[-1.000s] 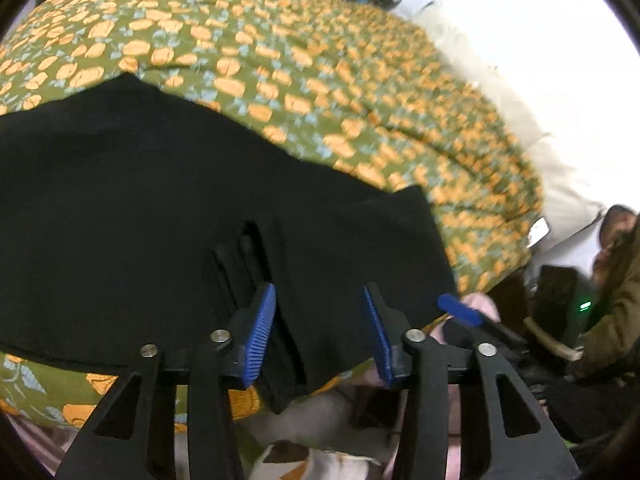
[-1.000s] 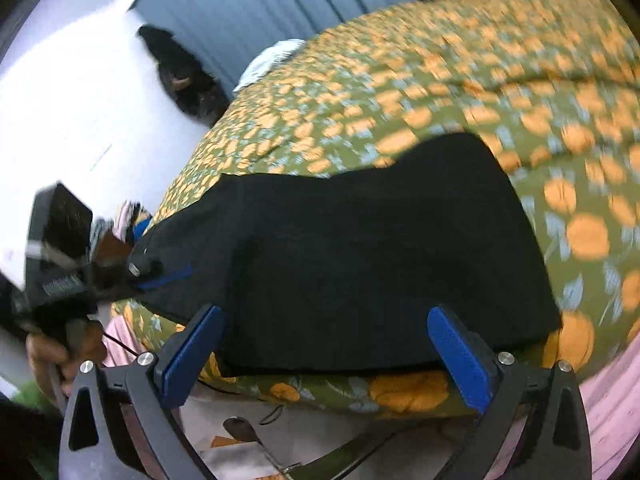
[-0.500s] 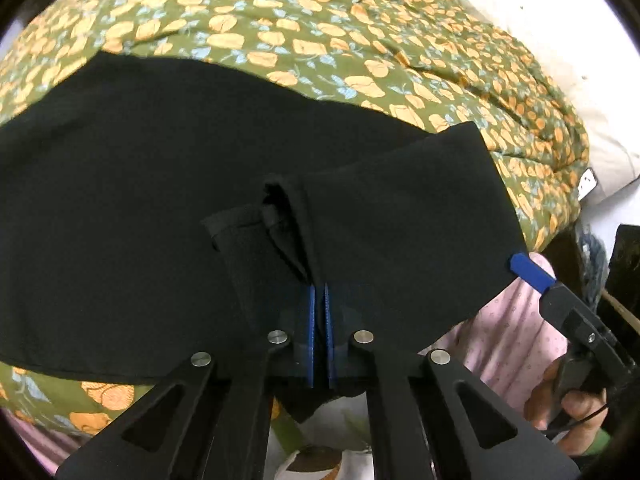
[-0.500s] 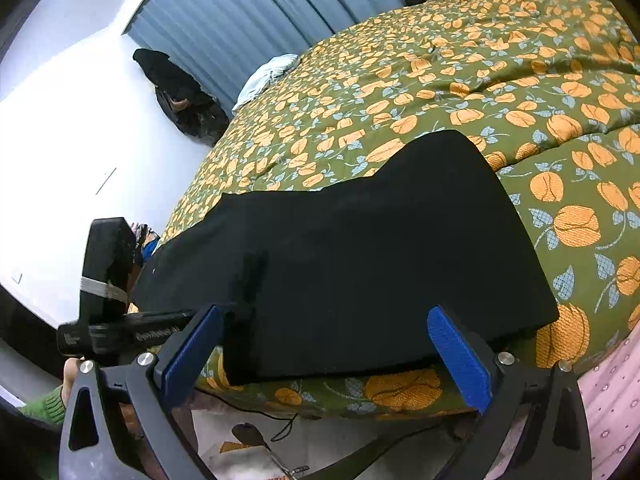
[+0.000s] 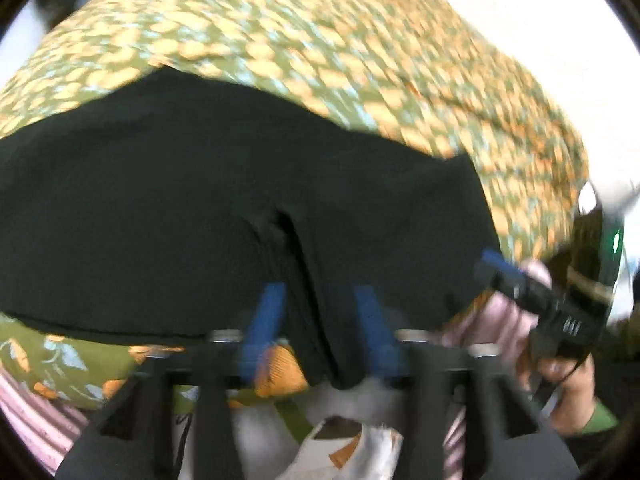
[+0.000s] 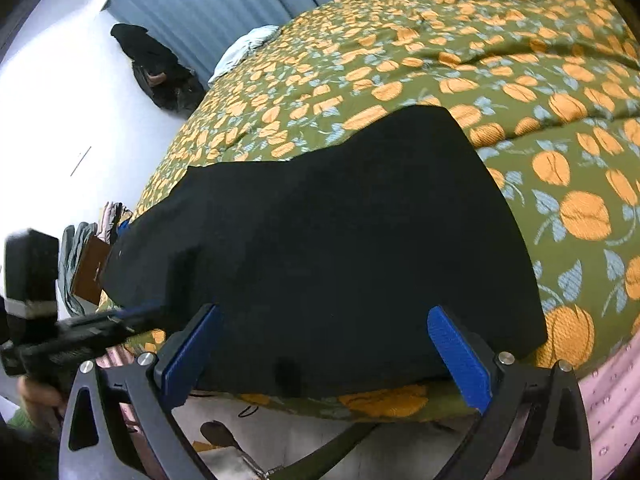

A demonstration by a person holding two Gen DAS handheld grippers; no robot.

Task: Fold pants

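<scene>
The black pants [image 6: 332, 240] lie flat on the bed, on its green bedspread [image 6: 540, 92] with orange flowers, their near edge running along the bed's edge right in front of both claws. Their long axis runs crosswise to both claws, from the left claw's side over to the right claw's side, so either end of the cloth could be carried toward the other. The left claw [image 5: 318, 328] is spread part-way, its blue pads either side of a bunched, hanging fold of the pants [image 5: 240, 208] that droops past the bed edge between them; this view is blurred, and whether a pad touches the cloth is not clear. The right claw [image 6: 326, 354] is spread wide and grips nothing, its pads hanging just short of the near hem, with the cloth straight ahead. The left claw looks the nearer to a grasp, since cloth already sits between its pads, while the right one needs to reach forward onto the hem.
</scene>
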